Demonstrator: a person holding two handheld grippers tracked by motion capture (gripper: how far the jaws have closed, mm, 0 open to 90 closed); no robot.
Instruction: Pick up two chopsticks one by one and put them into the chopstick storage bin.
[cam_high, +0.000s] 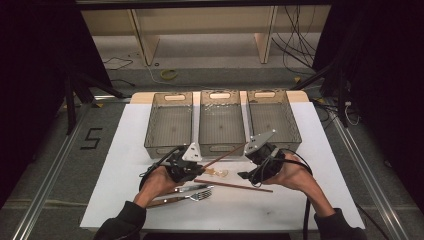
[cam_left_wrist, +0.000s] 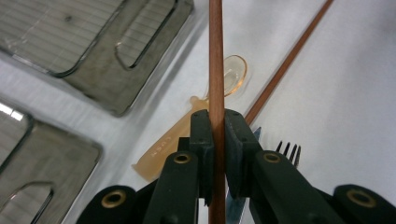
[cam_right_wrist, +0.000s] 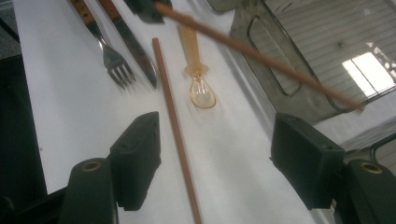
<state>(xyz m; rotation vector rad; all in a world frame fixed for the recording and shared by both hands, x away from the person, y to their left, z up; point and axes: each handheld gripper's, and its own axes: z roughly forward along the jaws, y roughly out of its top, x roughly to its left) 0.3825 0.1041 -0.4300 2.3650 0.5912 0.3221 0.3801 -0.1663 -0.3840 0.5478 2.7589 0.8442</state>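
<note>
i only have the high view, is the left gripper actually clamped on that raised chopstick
Observer: Yes. The left gripper has both pads pressed on the chopstick.
Operator: right one holding anything
Observer: No, the right gripper stands open; the second chopstick lies flat on the table below it.
Operator: what's that pale thing under the stick
Observer: A clear amber spoon, bowl toward the trays.

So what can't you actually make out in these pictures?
- High view: the left gripper covers its grip on the lifted brown wooden chopstick.
- Left gripper view: that chopstick's tip runs off the top edge.
- Right gripper view: the wood-handled metal fork and knife are cut off at the top.
</note>
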